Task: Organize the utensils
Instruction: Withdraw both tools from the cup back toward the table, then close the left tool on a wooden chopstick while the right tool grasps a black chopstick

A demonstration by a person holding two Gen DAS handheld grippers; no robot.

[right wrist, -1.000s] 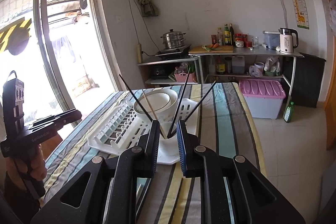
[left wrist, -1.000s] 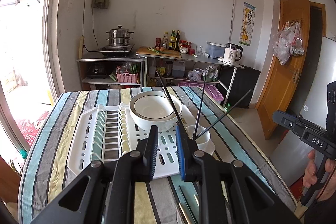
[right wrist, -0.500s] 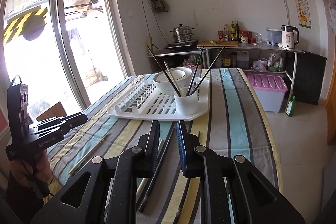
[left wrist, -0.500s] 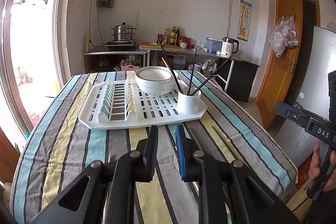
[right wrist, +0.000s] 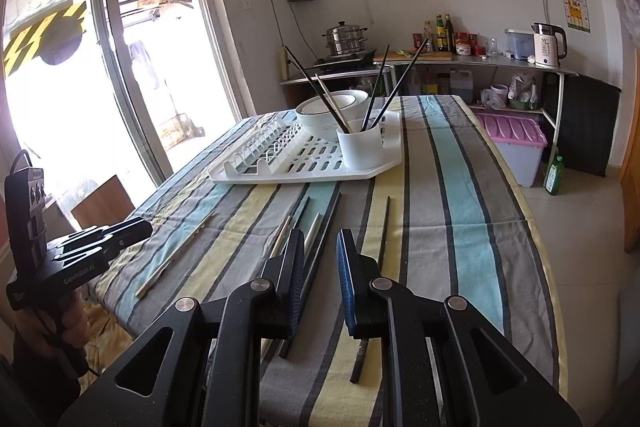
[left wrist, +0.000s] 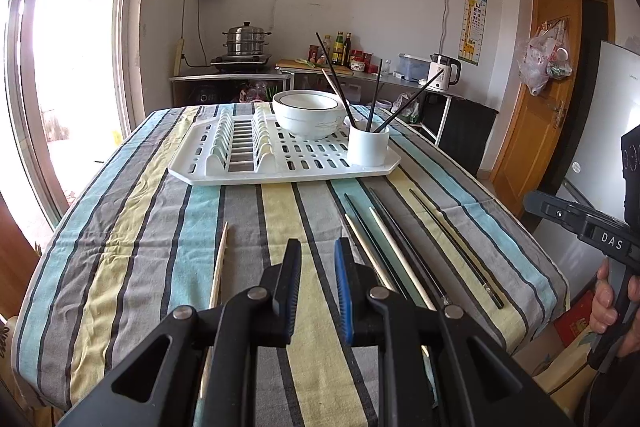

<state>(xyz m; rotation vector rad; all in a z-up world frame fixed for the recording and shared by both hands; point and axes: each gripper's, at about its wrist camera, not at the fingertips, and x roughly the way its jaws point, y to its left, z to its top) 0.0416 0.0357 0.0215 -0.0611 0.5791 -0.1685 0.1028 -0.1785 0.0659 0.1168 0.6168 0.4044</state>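
Observation:
A white cup (left wrist: pixel 367 147) holding several chopsticks stands on the near right corner of a white drying rack (left wrist: pixel 280 159), beside a white bowl (left wrist: pixel 310 113). Several loose chopsticks, black (left wrist: pixel 456 247) and pale (left wrist: pixel 400 259), lie on the striped tablecloth to the right of my left gripper (left wrist: pixel 317 267); one pale chopstick (left wrist: pixel 219 267) lies to its left. My left gripper is open and empty above the cloth. My right gripper (right wrist: pixel 318 259) is open and empty above the loose chopsticks (right wrist: pixel 320 247). The cup (right wrist: pixel 360 147) and rack (right wrist: pixel 304 163) lie beyond it.
The striped table (left wrist: pixel 140 227) ends close at the front and on the right. A window is to the left. Kitchen shelves (left wrist: pixel 248 83) with a steamer pot, bottles and a kettle stand behind. A pink-lidded bin (right wrist: pixel 516 139) sits on the floor.
Both grippers have pulled back from the rack toward the table's near end and lowered. The loose chopsticks on the cloth have come into view. Jaws stay open.

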